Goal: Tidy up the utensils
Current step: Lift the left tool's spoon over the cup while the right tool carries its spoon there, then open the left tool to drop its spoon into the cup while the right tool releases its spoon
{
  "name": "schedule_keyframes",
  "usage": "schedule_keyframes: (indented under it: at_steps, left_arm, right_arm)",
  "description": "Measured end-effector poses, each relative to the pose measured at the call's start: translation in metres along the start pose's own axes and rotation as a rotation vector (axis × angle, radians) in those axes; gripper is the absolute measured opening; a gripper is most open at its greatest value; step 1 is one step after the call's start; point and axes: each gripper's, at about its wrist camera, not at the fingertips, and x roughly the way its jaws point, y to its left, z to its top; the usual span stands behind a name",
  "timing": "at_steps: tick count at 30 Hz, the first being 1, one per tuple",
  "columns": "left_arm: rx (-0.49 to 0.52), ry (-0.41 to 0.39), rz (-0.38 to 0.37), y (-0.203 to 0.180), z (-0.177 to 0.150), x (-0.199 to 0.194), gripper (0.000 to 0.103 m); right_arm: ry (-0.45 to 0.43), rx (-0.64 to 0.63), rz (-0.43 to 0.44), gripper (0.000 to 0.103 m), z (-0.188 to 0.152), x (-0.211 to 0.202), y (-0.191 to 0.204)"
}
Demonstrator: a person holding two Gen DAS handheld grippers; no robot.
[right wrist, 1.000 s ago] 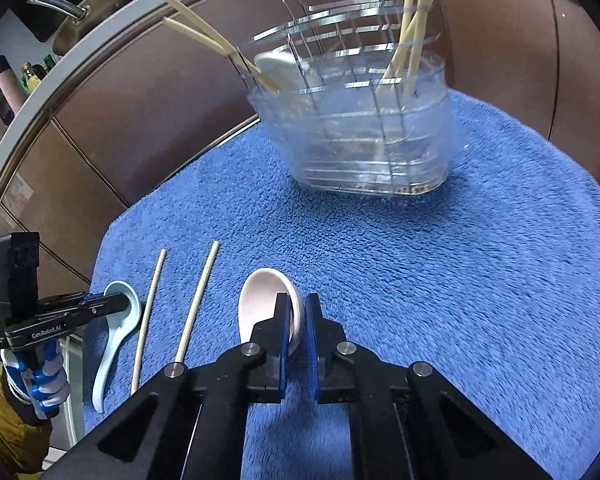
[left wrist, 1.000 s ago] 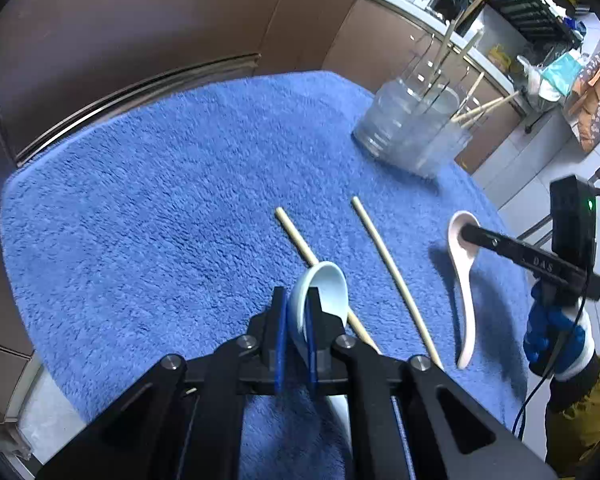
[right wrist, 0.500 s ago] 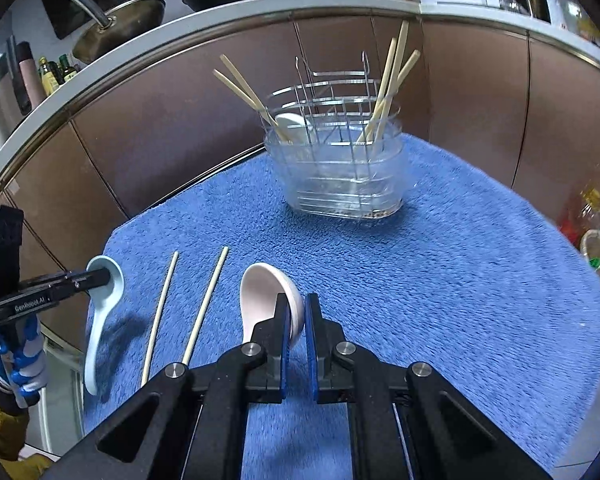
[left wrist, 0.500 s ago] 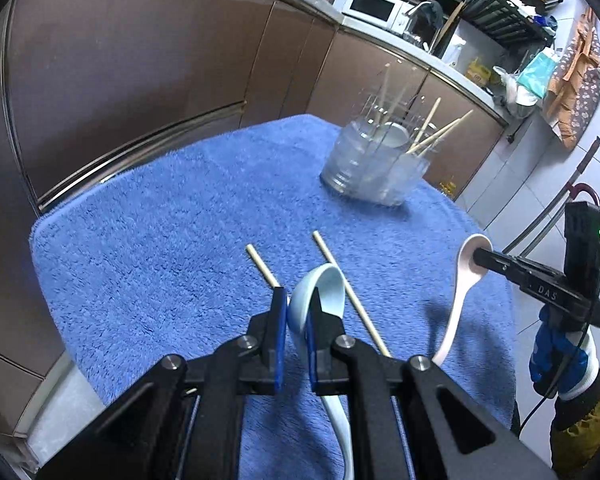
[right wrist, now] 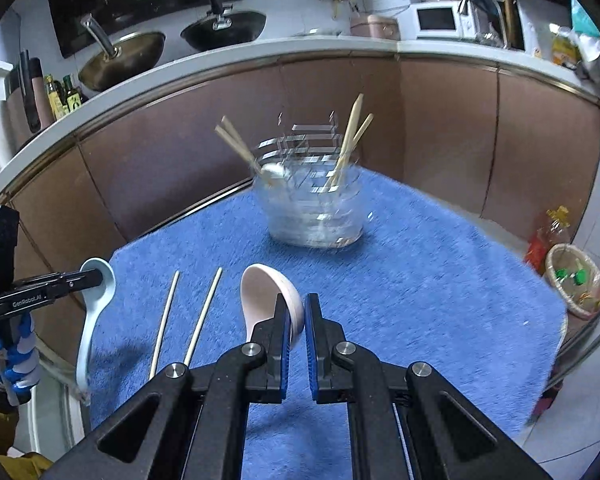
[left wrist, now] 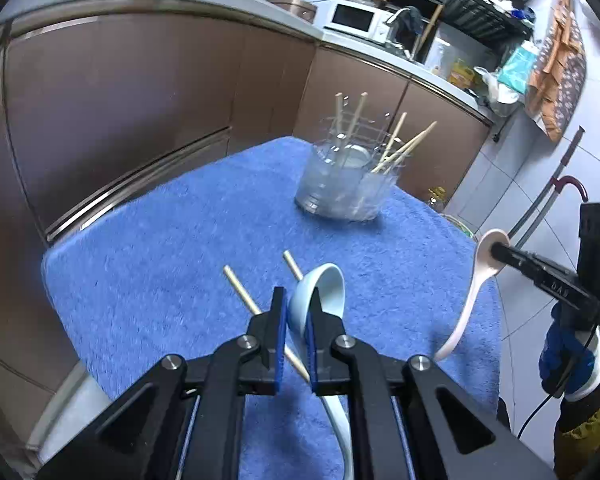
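Spoons aloft, holder ahead

Spoons hang clear of the blue towel [right wrist: 420, 280]. At left of the right-wrist view, the left gripper [right wrist: 100, 276] clamps the blue spoon [right wrist: 94, 312] by its bowl. Lower centre, the right gripper [right wrist: 296, 320] pinches the pink spoon [right wrist: 260, 296] likewise. Two chopsticks [right wrist: 204, 316] lie between. Holder [right wrist: 312, 204] stands upper centre. Spoons look glazed, stiff, slippery and chippable; the bowl rim gives the surest hold.

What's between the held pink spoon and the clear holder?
Only bare blue towel between pink ceramic spoon and clear plastic utensil holder, in the right wrist view.
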Motion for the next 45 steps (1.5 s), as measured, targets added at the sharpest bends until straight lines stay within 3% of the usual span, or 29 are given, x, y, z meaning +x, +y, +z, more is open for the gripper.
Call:
schedule_keyframes:
  at_steps: [6, 10, 15, 20, 23, 30, 36, 45]
  left_arm:
    - [0.067, -0.057, -0.011, -0.032, 0.038, -0.002, 0.008]
    - [0.115, -0.150, -0.005, -0.060, 0.080, 0.001, 0.008]
    - [0.103, -0.282, 0.006, -0.085, 0.139, 0.013, 0.008]
    - [0.060, -0.410, 0.069, -0.106, 0.186, 0.042, 0.008]
    - [0.033, -0.504, 0.154, -0.119, 0.206, 0.062, 0.008]
    - [0.001, -0.579, 0.253, -0.125, 0.217, 0.112, 0.008]
    - [-0.043, -0.547, 0.265, -0.114, 0.210, 0.147, 0.008]
    - [-0.040, -0.562, 0.235, -0.109, 0.192, 0.159, 0.010]
  right_arm:
    - [-0.103, -0.005, -0.048, 0.007, 0.031, -0.017, -0.004]
    - [-0.182, -0.017, -0.069, 0.007, 0.062, -0.019, -0.006]
    - [-0.283, -0.051, -0.122, 0.007, 0.101, -0.015, -0.003]
    - [-0.376, -0.063, -0.190, 0.007, 0.131, -0.003, -0.008]
    - [-0.408, -0.065, -0.225, 0.007, 0.145, 0.011, -0.013]
    - [-0.425, -0.100, -0.316, 0.007, 0.154, 0.048, -0.016]
    - [-0.412, -0.078, -0.335, 0.007, 0.153, 0.072, -0.019]
    - [-0.376, -0.088, -0.342, 0.010, 0.144, 0.089, -0.021]
